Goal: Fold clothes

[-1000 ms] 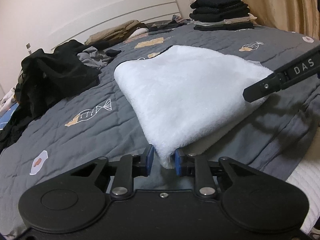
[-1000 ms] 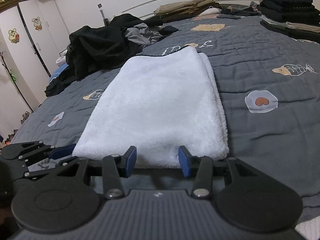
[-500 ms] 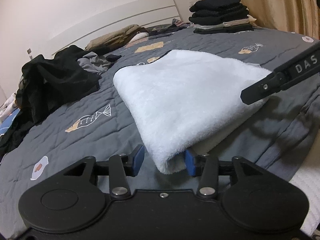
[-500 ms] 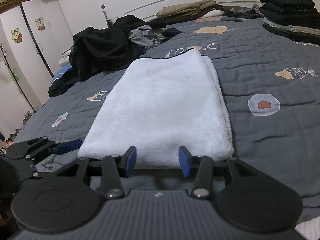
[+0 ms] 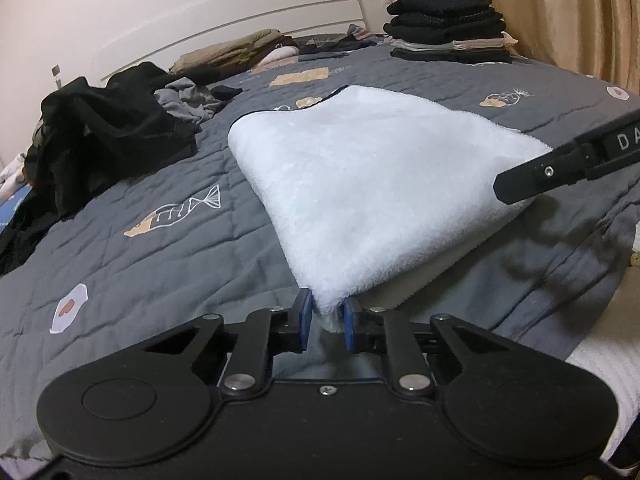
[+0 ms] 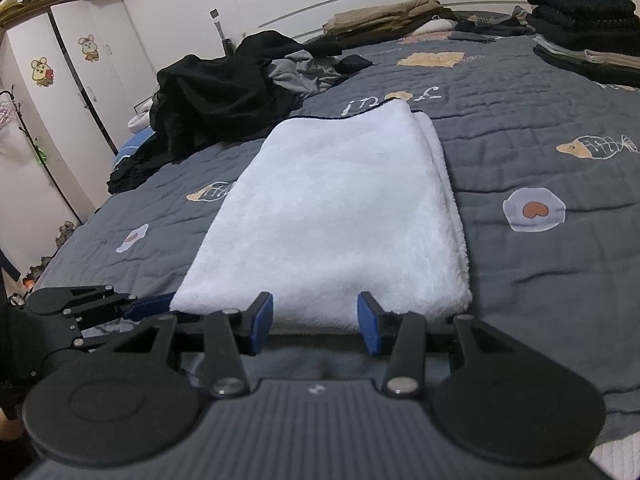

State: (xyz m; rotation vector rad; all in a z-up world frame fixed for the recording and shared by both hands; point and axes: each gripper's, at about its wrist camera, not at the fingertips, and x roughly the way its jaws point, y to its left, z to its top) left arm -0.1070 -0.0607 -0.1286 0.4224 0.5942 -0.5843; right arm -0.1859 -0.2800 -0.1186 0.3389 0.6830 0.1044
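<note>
Grey quilted bed (image 6: 520,152), dark clothes pile (image 5: 104,148) beyond-left of my tongs. Left tongs (image 5: 325,316) closing on white towel (image 5: 360,200) near corner. Right tongs (image 6: 316,322) half-wide, empty, at towel's near edge.

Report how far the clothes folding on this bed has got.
Done: a neat folded stack sits at the far corner of the bed. In hand: the white fleece piece lies folded flat; the left gripper is closing its jaws on the near corner, while the right gripper is open at the near edge. Left: the black heap and grey garments are unfolded.
</note>
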